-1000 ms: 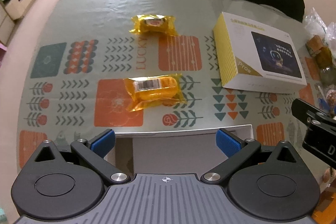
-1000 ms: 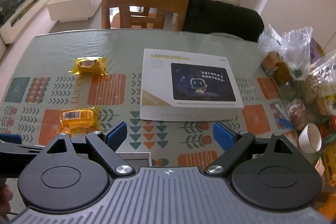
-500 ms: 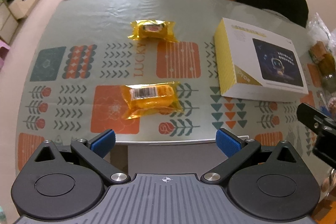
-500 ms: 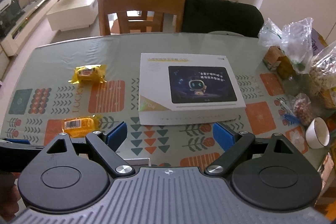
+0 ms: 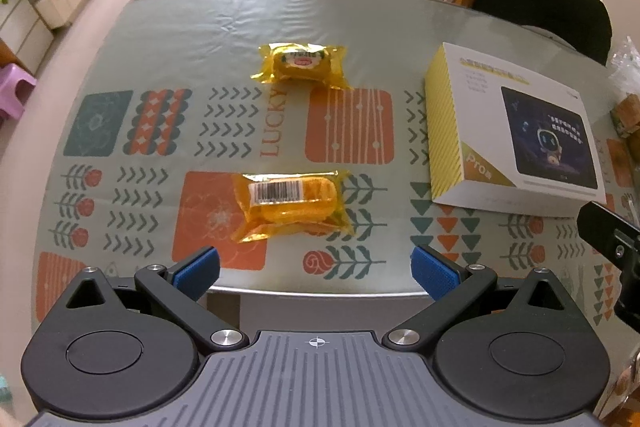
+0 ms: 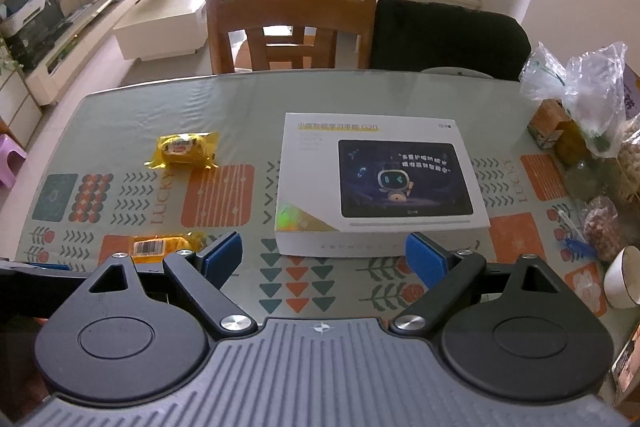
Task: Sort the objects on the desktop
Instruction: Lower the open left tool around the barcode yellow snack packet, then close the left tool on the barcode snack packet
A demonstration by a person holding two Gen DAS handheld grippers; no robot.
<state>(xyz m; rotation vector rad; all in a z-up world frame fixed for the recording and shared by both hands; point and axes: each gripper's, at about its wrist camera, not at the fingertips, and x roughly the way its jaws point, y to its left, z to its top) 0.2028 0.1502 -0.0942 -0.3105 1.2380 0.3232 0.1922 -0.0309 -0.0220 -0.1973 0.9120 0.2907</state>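
Two yellow snack packets lie on the patterned table. The near packet (image 5: 290,205), barcode up, lies just ahead of my left gripper (image 5: 316,267), which is open and empty above the table's front edge. The far packet (image 5: 302,65) lies beyond it. A white tablet box (image 5: 508,131) lies to the right. My right gripper (image 6: 324,259) is open and empty, with the tablet box (image 6: 380,183) right in front of it. The right wrist view also shows the far packet (image 6: 184,149) and part of the near packet (image 6: 160,247) at lower left.
Plastic bags with snacks (image 6: 580,107) and a white cup (image 6: 624,283) crowd the table's right side. Wooden chairs (image 6: 288,27) and a black-draped chair (image 6: 444,35) stand behind the table. The right gripper's body (image 5: 612,247) shows at the left wrist view's right edge.
Both grippers have pulled back and risen a little, so the table looks farther off. The white edge under the left gripper has dropped out of view. The objects have not moved.
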